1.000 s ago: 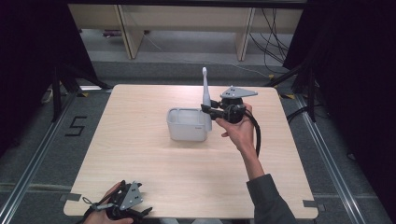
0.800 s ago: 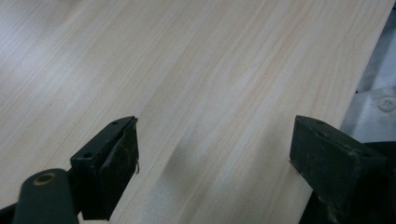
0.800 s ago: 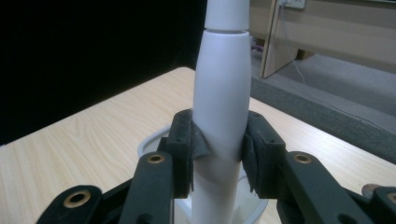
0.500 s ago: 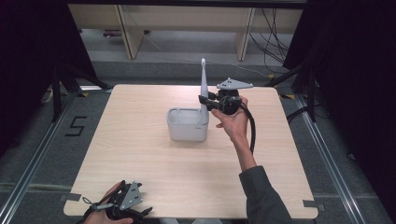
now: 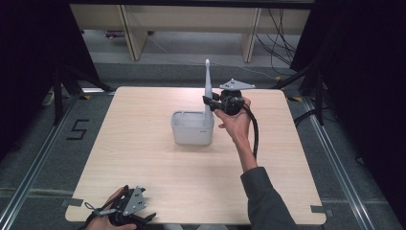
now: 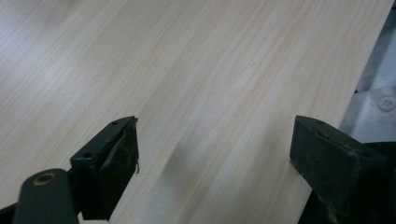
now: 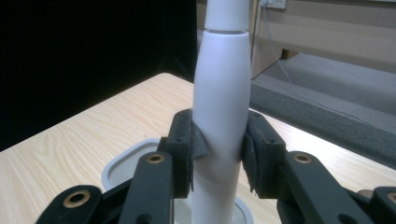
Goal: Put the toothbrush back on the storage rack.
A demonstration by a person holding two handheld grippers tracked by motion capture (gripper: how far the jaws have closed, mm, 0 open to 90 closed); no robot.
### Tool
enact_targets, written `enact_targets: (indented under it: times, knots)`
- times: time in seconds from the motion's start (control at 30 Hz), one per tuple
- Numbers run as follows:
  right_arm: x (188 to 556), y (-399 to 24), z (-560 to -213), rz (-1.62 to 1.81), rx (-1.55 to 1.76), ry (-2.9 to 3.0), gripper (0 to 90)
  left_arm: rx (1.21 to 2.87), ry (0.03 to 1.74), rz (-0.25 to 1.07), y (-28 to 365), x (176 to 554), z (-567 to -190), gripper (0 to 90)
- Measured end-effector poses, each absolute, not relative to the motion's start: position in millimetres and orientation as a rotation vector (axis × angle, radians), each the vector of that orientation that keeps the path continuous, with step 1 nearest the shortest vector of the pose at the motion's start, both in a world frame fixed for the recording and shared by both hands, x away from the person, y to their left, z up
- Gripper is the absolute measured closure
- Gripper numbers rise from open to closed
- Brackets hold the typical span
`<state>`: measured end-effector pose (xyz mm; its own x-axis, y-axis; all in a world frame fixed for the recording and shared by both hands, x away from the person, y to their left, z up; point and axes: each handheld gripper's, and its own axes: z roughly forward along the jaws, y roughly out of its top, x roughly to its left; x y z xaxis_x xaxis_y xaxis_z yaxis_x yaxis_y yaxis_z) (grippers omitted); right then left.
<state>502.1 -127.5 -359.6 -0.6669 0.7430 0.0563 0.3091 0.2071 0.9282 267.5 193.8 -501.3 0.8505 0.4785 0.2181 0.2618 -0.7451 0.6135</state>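
Note:
A white electric toothbrush (image 5: pixel 208 81) stands upright with my right gripper (image 5: pixel 209 102) shut on its thick handle (image 7: pixel 222 93); both pads press its sides. Its lower end dips into the right end of a pale grey rectangular holder (image 5: pixel 191 129) at the middle of the wooden table; the holder's rim (image 7: pixel 122 161) lies just below the jaws. My left gripper (image 5: pixel 143 218) rests at the table's near left edge in a hand. Its jaws (image 6: pixel 215 154) stand wide open over bare wood, with nothing between them.
The light wooden table (image 5: pixel 143 158) has bare surface all around the holder. Its right edge (image 6: pixel 359 70) runs close by the left gripper's jaw. Behind the table stand shelf legs (image 5: pixel 251 38) and loose cables (image 5: pixel 282 28) on the grey floor.
My right gripper has carried the toothbrush a little to the left and slightly lower, over the holder's right end. The left gripper has not moved.

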Motion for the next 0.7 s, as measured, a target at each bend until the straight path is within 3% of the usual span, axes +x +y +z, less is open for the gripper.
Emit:
enact_targets:
  times: [0.7]
  knots:
    - [506, -124, -382, 1.402, 1.004, 2.108, 66.4, 2.440, 0.537, 0.489, 194, 267, -501, 15.3]
